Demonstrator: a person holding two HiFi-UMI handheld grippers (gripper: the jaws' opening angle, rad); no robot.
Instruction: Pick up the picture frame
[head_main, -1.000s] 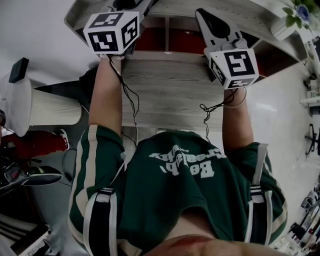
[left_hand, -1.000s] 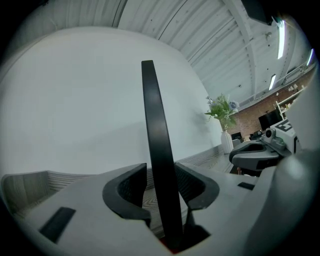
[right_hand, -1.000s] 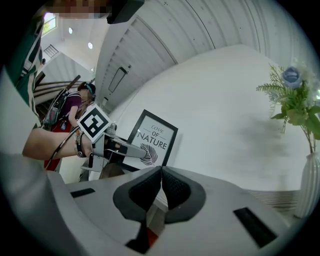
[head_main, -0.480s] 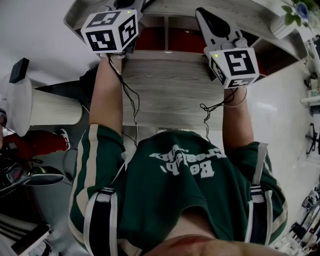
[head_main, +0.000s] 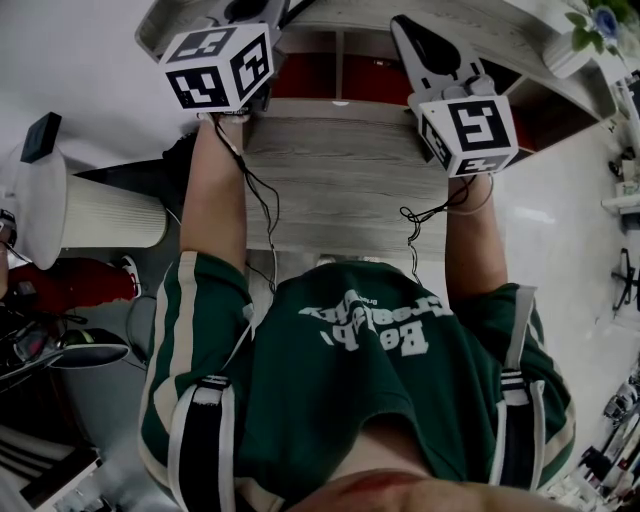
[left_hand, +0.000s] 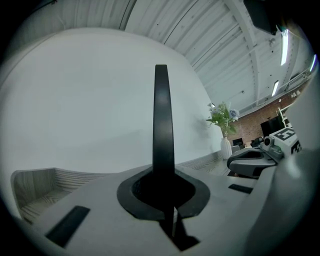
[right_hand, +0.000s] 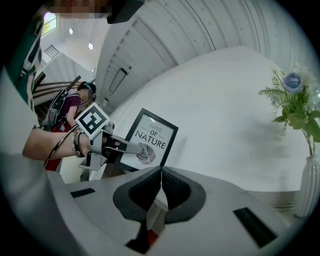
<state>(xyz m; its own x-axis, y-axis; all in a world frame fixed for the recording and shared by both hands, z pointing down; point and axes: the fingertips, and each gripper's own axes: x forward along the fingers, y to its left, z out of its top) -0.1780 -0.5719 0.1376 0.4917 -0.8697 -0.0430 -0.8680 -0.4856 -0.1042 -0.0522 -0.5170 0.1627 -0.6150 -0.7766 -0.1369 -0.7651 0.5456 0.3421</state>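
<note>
The left gripper (left_hand: 162, 192) has its fingers clamped on the thin edge of the black rectangular picture frame (right_hand: 151, 144). The frame has a white "Love of Nature" print and is upright in front of the white wall (right_hand: 225, 100). The right gripper (right_hand: 161, 192) is apart from it, its fingers pressed together on nothing. A white ribbed vase (right_hand: 307, 185) of green sprigs stands further right.

"LOVE OF NATURE" on picture frame (right_hand: 150, 142)

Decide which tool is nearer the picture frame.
Left. The left tool grips the picture frame by its edge; the right tool is shut, empty, apart from it.
</note>
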